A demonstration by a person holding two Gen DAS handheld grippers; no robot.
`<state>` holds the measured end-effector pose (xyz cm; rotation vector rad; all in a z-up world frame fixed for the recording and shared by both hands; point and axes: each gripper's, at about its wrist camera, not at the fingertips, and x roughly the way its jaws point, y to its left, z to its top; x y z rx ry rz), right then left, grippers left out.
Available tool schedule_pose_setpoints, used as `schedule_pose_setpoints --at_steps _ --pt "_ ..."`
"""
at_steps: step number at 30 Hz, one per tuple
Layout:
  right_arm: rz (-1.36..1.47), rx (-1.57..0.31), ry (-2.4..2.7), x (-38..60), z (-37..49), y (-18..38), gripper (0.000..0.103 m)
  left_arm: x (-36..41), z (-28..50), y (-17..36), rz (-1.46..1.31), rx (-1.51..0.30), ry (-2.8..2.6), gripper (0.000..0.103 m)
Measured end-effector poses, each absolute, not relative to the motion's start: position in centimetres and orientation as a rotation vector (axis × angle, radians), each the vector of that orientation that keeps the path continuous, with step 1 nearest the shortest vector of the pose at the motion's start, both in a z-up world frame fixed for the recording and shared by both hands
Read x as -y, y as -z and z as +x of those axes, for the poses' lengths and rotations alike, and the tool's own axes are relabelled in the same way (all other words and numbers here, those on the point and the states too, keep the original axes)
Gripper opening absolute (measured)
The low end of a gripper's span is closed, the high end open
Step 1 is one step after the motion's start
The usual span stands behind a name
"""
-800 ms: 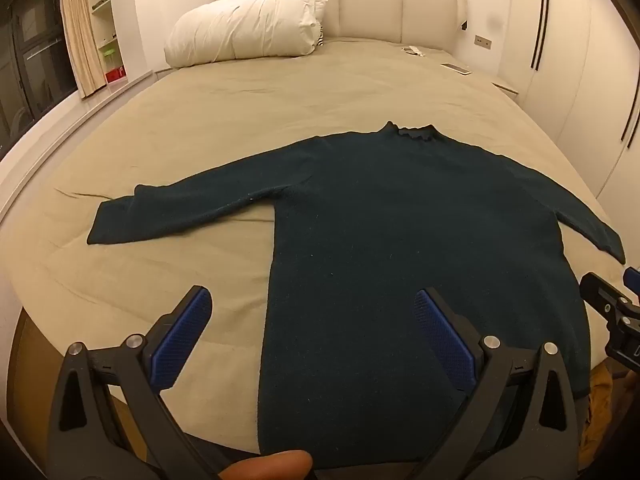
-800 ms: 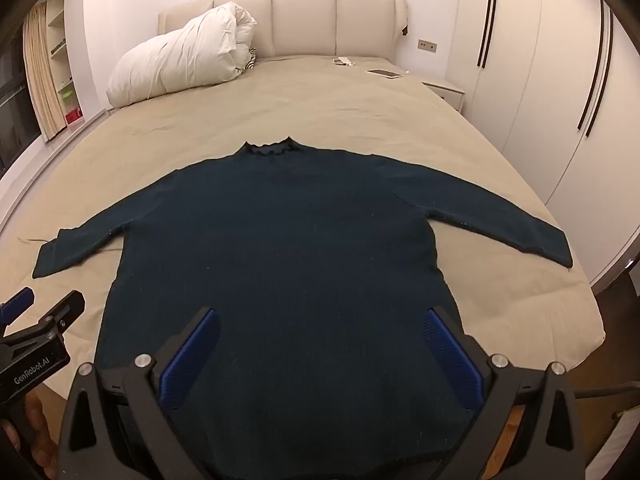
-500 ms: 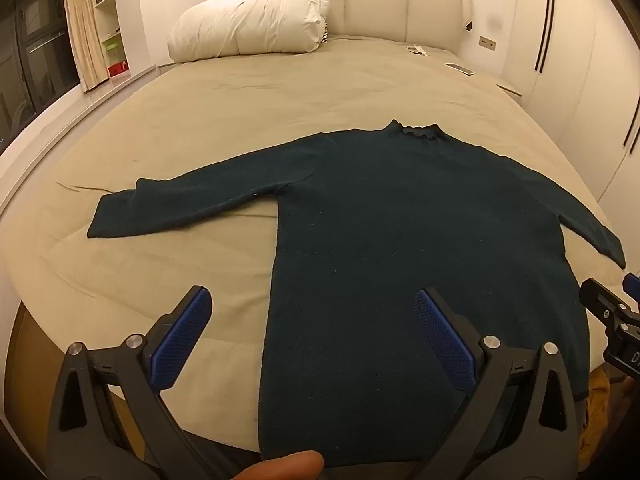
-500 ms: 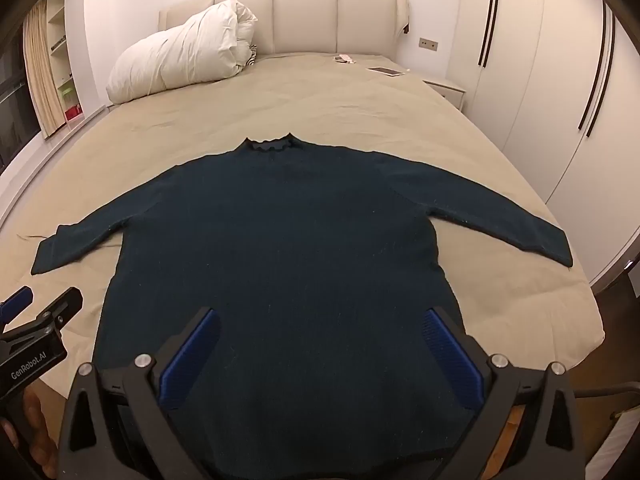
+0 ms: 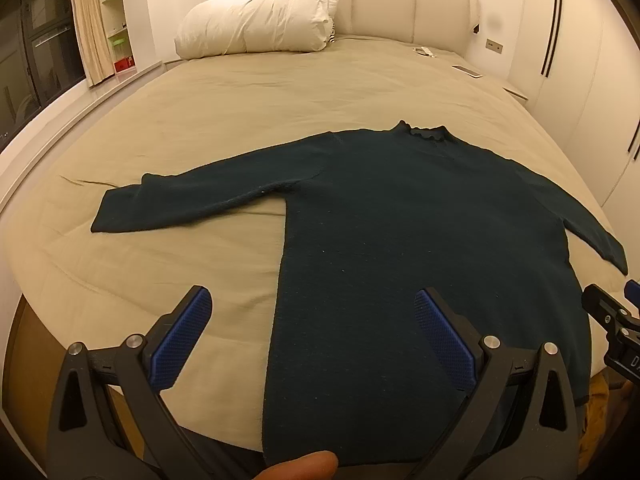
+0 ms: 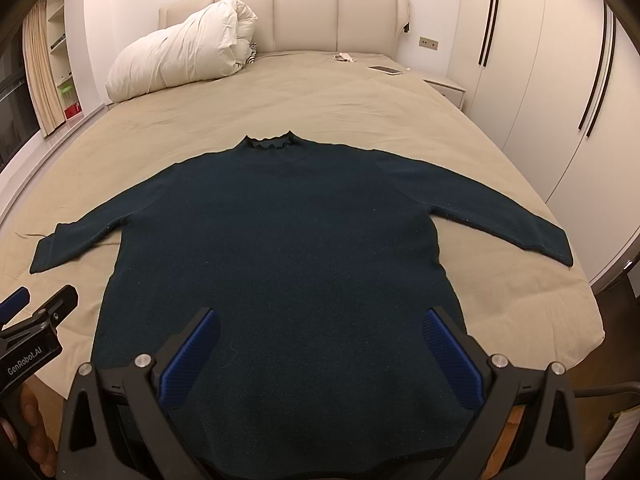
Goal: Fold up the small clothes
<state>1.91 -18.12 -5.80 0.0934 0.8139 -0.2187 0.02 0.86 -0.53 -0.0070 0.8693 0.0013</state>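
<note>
A dark teal long-sleeved sweater (image 5: 400, 232) (image 6: 280, 248) lies flat on the bed with both sleeves spread out and its frilled collar toward the headboard. Its hem hangs at the near bed edge. My left gripper (image 5: 312, 328) hovers open above the hem's left side, with the garment's left edge running between its blue pads. Over the middle of the hem my right gripper (image 6: 320, 348) stands open, holding nothing. Each gripper shows at the edge of the other's view.
The bed (image 5: 240, 112) has a beige cover. A rolled white duvet (image 5: 256, 20) lies at the headboard on the left. Small flat items (image 6: 386, 69) rest at the far right. White wardrobes (image 6: 560, 80) line the right side. A fingertip (image 5: 298, 466) shows at the bottom.
Both views have shifted slightly, so the sweater sits a little lower and nearer in the left view. The jaws of both grippers remain wide apart and the sweater has not moved.
</note>
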Motion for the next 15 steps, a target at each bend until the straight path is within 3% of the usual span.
schedule_pose_setpoints --at_steps 15 --pt "0.093 -0.819 0.213 17.9 1.83 6.12 0.103 -1.32 0.1 0.74 -0.009 -0.869 -0.004 0.103"
